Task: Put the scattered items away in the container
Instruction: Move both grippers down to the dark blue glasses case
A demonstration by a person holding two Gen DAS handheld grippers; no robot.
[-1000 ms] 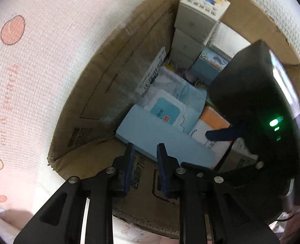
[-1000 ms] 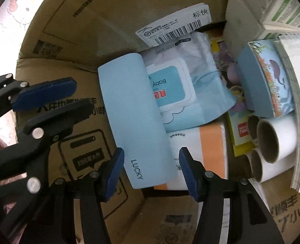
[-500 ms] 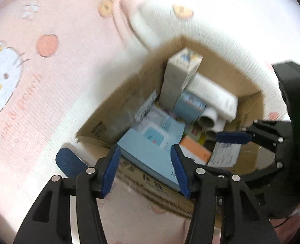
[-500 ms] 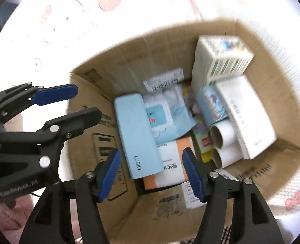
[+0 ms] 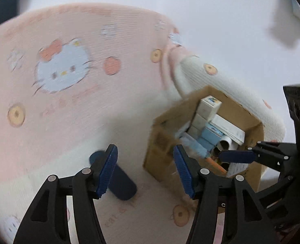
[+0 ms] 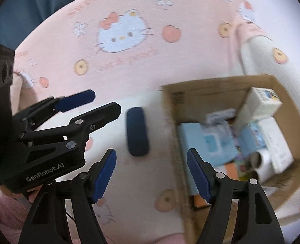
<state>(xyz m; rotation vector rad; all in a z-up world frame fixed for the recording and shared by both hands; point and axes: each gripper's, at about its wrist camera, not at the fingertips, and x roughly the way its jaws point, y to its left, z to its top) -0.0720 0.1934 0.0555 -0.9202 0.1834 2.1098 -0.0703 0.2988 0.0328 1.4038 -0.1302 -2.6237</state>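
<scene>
Surface: pink and white foam play mat point(image 6: 129, 65) printed with cartoon cat faces, peaches and flowers; pale wall or floor beyond its far edge. Both views motion-blurred.

Open brown cardboard box point(image 6: 217, 87) sits on the mat, right of centre in both wrist views. Contents, as far as legible: a pale blue flat rectangular case point(image 6: 192, 140) against the near-left wall, a light blue wet-wipes pack point(image 6: 215, 140) beside it, tall white cartons point(image 6: 262, 101) upright at the far corner, white cardboard tubes point(image 6: 260, 158) lying at the near-right side, an orange-edged packet point(image 6: 231, 168) at the near wall. Labels unreadable.

Loose item: dark navy oblong case with rounded ends point(image 6: 137, 131) lies flat on the mat, outside the box, just left of its left wall and apart from it.

Left gripper point(image 5: 146, 170): jaws have just been opening and stand wide apart, nothing between them. The navy case shows behind the left fingertip point(image 5: 107, 170), partly hidden by it; contact cannot be told. The box's near corner lies behind the right finger.

Right gripper point(image 6: 152, 174): jaws have just been opening, wide apart, empty. The navy case lies ahead of the gap, toward the left pad point(image 6: 105, 174), not touching. The box's left wall runs past the right pad.

Clearance: open mat to the left of and beyond the navy case; the box wall closes its right side.
</scene>
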